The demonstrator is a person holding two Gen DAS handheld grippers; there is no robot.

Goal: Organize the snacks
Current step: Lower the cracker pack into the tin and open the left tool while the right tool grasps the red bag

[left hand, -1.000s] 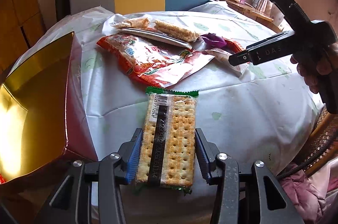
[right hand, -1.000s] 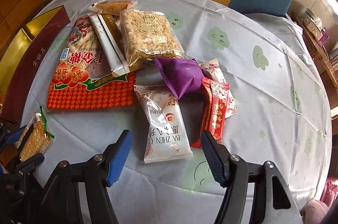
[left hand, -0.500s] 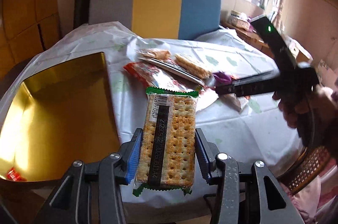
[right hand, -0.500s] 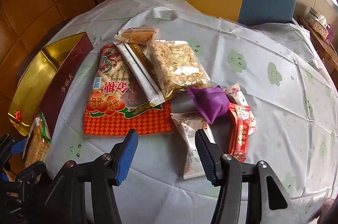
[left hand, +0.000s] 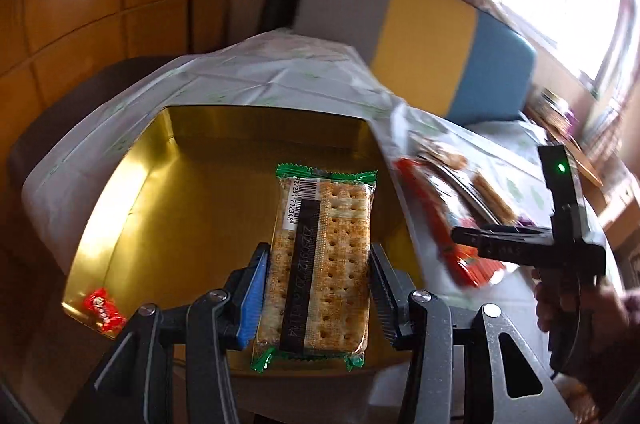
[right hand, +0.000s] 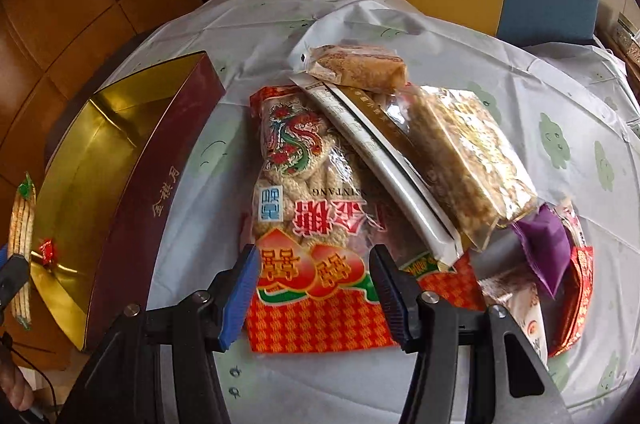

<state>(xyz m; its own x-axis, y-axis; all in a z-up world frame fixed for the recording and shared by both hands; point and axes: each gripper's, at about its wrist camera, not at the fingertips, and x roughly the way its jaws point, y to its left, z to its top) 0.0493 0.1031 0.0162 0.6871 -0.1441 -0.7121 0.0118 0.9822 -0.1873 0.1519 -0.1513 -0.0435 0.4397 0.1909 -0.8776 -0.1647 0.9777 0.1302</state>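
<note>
**Two grippers, one pack of crackers held over a gold box**

Nearest in the left wrist view, the left gripper (left hand: pixel 316 300) clamps a cracker pack (left hand: pixel 320 264) by its long sides. Green crimped ends show at both ends of the pack, and a barcode label reads 22251712348. The pack hangs over the open gold box (left hand: pixel 208 152), whose shiny floor holds only one small red candy (left hand: pixel 102 310) in the near left corner. Most of the box floor is bare.

In the right wrist view, the right gripper (right hand: pixel 310 298) has its jaws parted and opening, pressing on nothing, above the near end of a big red snack bag (right hand: pixel 316 244) printed with a dragon and large Chinese characters. The box's dark red outer wall, just left of this bag, carries gold Chinese characters too.

Farther on, a long white pack (right hand: pixel 380 168) lies across the bag, then a clear bag of puffed-grain bars (right hand: pixel 468 160) and a small brown cake pack (right hand: pixel 360 64). To the right sit a purple pouch (right hand: pixel 544 248) and red wrappers (right hand: pixel 580 288).

Beyond the pile, the pale tablecloth (right hand: pixel 560 96) lies open up to a grey, yellow and blue chair back (left hand: pixel 424 36).
</note>
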